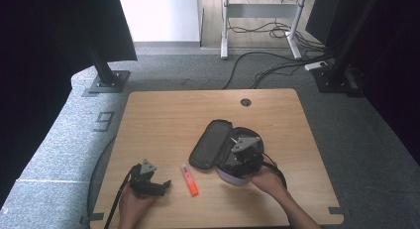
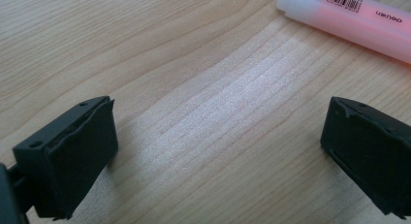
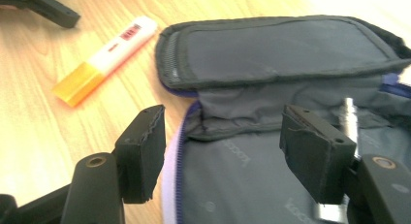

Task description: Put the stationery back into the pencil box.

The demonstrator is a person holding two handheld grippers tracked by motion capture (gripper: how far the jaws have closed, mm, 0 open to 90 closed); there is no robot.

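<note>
My left gripper (image 1: 166, 183), jaws apart, lies near the table's (image 1: 163, 115) front edge facing the highlighter (image 1: 189, 180); my right gripper (image 3: 223, 151), also spread, hovers over the open pencil case (image 3: 276, 49) to steady it for loading.

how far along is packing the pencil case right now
Done: the pencil case lies unzipped, a metal-tipped item already inside. In hand: nothing; right gripper hangs open over it, left gripper open near the highlighter. Left: highlighter in, case closed.
</note>
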